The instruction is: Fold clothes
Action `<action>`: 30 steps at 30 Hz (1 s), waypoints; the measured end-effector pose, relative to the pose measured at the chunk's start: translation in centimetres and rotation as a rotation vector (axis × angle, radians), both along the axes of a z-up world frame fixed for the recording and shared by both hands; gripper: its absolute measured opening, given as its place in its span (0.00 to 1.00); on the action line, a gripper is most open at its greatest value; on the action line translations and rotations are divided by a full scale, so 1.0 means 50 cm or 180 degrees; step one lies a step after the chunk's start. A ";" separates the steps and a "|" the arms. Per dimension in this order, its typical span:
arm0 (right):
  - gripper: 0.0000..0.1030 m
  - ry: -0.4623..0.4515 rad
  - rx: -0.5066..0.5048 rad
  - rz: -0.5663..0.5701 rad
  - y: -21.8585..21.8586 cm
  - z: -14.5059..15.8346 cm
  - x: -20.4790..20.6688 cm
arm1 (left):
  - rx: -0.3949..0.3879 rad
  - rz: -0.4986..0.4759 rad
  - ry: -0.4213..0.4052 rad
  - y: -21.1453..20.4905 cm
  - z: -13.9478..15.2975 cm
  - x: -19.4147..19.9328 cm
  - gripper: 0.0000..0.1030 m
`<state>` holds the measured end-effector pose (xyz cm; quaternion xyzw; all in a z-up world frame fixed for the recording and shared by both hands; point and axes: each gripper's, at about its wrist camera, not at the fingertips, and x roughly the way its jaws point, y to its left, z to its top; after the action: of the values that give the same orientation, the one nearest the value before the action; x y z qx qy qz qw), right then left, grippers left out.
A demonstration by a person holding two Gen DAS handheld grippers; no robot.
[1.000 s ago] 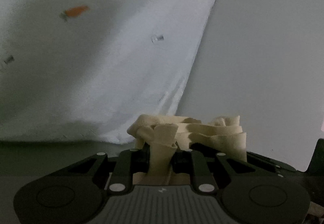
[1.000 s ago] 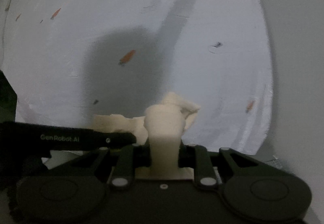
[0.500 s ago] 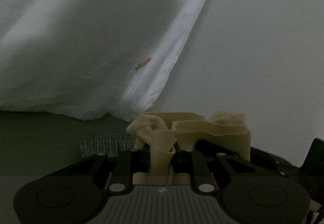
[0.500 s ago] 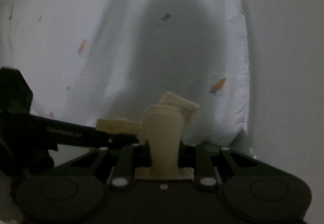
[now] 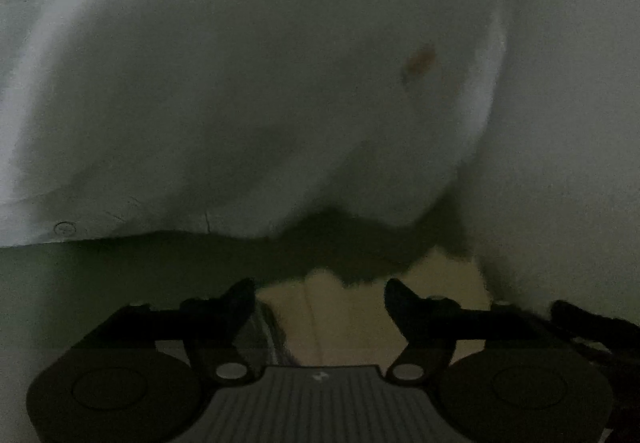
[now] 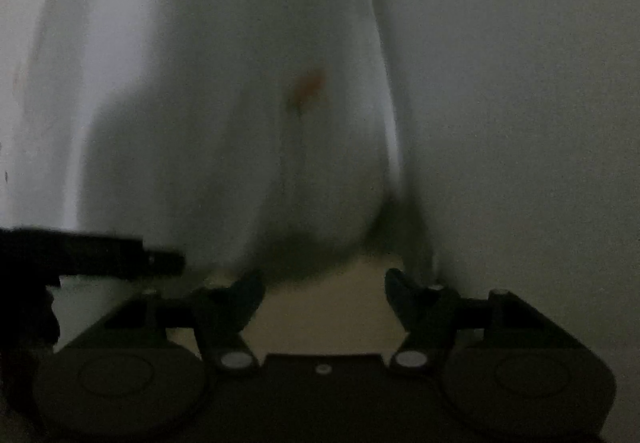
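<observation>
A cream garment (image 5: 344, 319) lies flat under and between the fingers of my left gripper (image 5: 320, 293). Its jaws are opening and the pads stand apart from the cloth. In the right wrist view the same cream garment (image 6: 320, 319) lies between the spread fingers of my right gripper (image 6: 324, 289). Those jaws are opening too and press on nothing. Both views are dark and blurred. A white cloth with small carrot prints (image 5: 240, 103) lies just beyond the cream edge.
The white printed cloth (image 6: 224, 103) fills most of both views, in heavy shadow. A plain pale surface (image 5: 568, 123) runs along its right side. The left gripper's black body (image 6: 92, 255) juts in at the left of the right wrist view.
Both grippers have come down low over the white cloth. Each had a bunch of cream fabric pinched between its fingers; the jaws have now spread and the fabric lies flat.
</observation>
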<state>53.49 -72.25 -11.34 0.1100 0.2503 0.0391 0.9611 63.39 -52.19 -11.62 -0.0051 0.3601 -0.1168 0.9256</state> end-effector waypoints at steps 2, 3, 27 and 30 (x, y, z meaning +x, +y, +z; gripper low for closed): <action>0.65 0.0274 0.0012 0.0050 0.015 -0.053 0.016 | 0.0169 -0.0007 0.0203 -0.012 -0.048 0.010 0.73; 0.65 0.0393 0.0000 0.0072 0.023 -0.079 0.024 | 0.0242 0.0008 0.0327 -0.017 -0.074 0.016 0.74; 1.00 -0.0442 0.0091 0.0461 0.210 0.210 -0.212 | -0.0200 0.0264 -0.0880 0.296 0.303 -0.393 0.97; 1.00 -0.0480 0.0020 0.0563 0.279 0.234 -0.282 | -0.0318 0.0440 -0.0990 0.370 0.318 -0.503 1.00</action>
<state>39.41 -58.30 0.34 0.0873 0.1859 0.1328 0.9696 38.24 -33.71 4.26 -0.0576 0.2052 -0.0701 0.9745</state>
